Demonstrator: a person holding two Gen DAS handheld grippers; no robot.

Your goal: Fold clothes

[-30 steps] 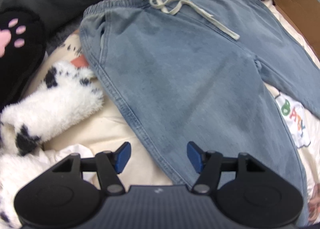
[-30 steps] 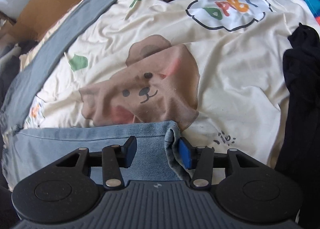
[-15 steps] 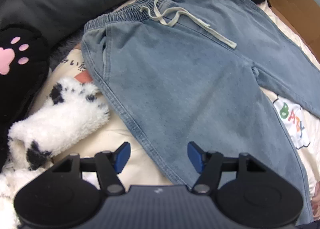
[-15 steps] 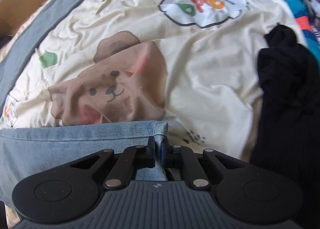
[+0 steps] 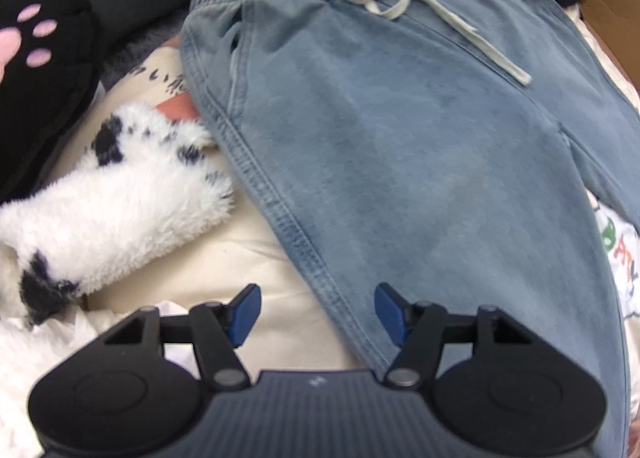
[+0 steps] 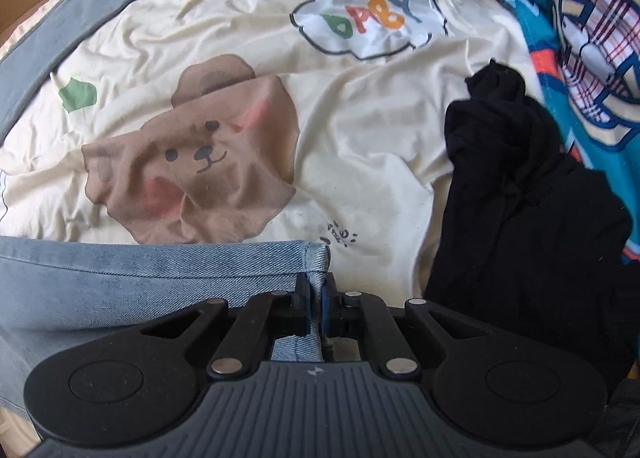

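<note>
Left wrist view: my left gripper (image 5: 316,308) is still spread wide over the denim trousers (image 5: 400,146), which fill the frame's centre and right.

Right wrist view: my right gripper (image 6: 316,304), open a second ago, now pinches the trouser cuff (image 6: 316,258) at lower centre, ready to fold.

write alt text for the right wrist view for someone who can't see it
The right gripper is shut on the hem corner of light blue jeans, lying on a cream bedsheet printed with a brown bear. A crumpled black garment lies to the right.
</note>
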